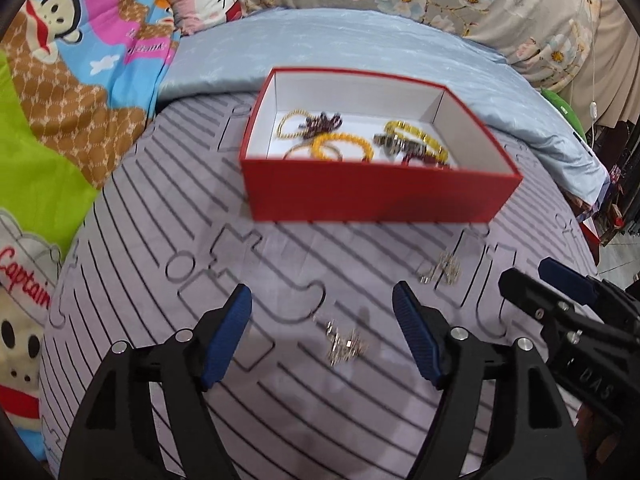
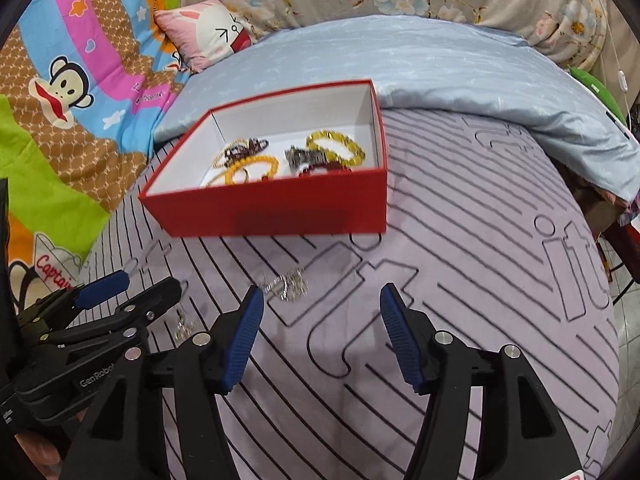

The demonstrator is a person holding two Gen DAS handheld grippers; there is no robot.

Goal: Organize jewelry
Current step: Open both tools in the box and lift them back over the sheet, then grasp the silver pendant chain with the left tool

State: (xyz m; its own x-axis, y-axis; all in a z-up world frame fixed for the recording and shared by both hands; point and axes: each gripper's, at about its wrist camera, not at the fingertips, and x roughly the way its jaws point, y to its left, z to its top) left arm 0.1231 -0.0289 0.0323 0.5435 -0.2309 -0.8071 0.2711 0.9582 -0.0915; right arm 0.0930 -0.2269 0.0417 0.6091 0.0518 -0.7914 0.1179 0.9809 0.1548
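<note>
Left gripper [image 1: 322, 310]: fingers spread, nothing between the pads, above a silver trinket [image 1: 345, 347] on the sheet [image 1: 160, 216].
Right gripper [image 2: 322, 306]: fingers spread, empty; second trinket [image 2: 289, 283] just beyond its left fingertip.
Box [image 1: 376, 196]: red, open, far centre.
In box: yellow bead bracelets [image 1: 342, 146], dark pieces, all loose.

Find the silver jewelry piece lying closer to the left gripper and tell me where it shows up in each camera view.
Left wrist view: the silver jewelry piece lies low in the centre on the striped sheet, between the open fingers of the left gripper.
Right wrist view: it shows only in part at lower left, behind the left gripper.
Shared landmark: the red box of bracelets, farther back in both.
</note>
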